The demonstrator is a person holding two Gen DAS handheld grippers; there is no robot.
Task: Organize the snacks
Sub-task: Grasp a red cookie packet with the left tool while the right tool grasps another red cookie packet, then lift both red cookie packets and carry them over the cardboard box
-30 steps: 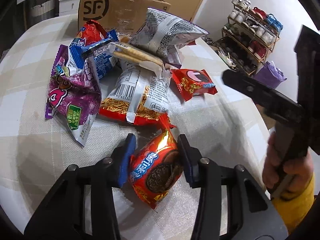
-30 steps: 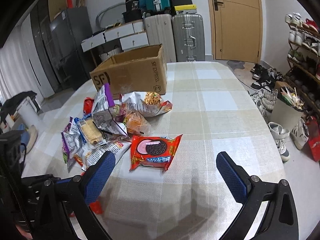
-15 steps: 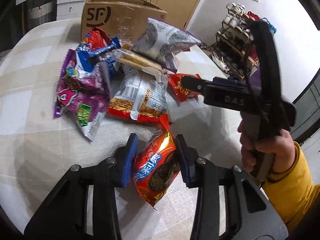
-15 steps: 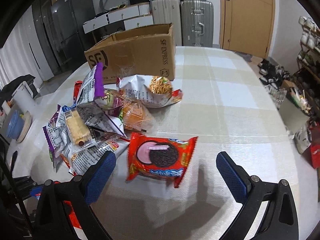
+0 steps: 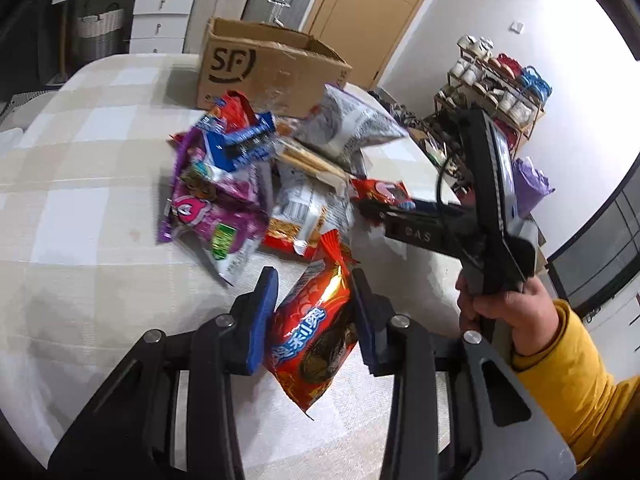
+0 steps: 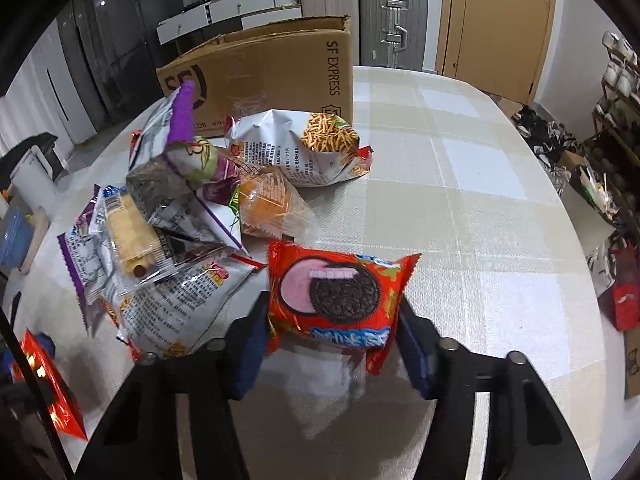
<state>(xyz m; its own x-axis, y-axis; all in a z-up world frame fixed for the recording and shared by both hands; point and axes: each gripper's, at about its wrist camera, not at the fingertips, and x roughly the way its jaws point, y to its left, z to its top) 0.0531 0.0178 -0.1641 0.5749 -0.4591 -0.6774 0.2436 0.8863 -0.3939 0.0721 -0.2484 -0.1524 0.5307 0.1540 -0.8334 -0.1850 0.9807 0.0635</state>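
Observation:
My left gripper (image 5: 314,296) is shut on a red Oreo cookie pack (image 5: 312,332) and holds it above the table, near the pile of snack bags (image 5: 248,184). My right gripper (image 6: 332,324) has closed around a second red Oreo pack (image 6: 336,292) lying at the right edge of the pile (image 6: 176,216); its blue pads (image 6: 250,344) press both sides of the pack. The right gripper also shows in the left wrist view (image 5: 380,210), over that same pack (image 5: 382,192). An open SF cardboard box (image 6: 272,76) stands behind the pile.
The checked tablecloth (image 6: 480,240) covers a round table. A shoe rack (image 5: 496,84) stands past the table's right edge. Suitcases (image 6: 392,24) and drawers stand by the far wall next to a wooden door (image 6: 496,16).
My right gripper moved forward to the second Oreo pack and closed its jaws on it. My left gripper lifted its Oreo pack and swung a little to the right.

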